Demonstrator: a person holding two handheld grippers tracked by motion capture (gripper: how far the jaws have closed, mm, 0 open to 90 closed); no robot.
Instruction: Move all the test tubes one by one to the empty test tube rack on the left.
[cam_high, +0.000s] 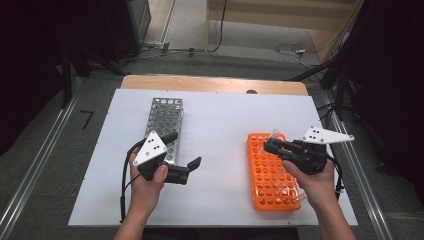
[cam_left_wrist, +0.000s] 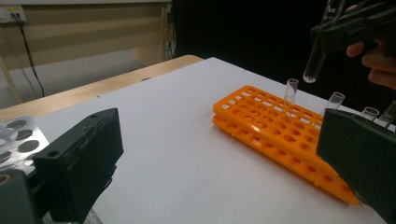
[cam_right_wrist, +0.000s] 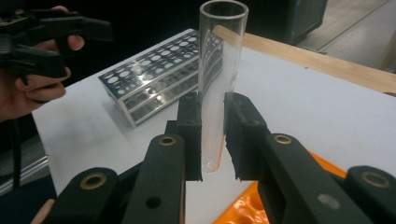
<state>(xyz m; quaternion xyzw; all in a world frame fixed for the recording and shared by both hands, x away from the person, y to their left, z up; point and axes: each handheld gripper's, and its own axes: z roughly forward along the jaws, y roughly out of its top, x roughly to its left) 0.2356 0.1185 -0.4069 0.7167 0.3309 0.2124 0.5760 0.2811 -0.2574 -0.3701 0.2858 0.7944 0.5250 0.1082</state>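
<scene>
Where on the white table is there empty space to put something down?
The widest bare patch lies between the metal rack and the orange rack. Another bare strip runs along the far edge of the table, beyond both racks. It is crowded at the orange rack, where glass tubes stand.

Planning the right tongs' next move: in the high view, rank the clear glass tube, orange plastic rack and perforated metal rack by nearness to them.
1. Clear glass tube: clamped in the right tongs.
2. Orange plastic rack: directly beneath them.
3. Perforated metal rack: far across the table, beside the left tongs.
</scene>
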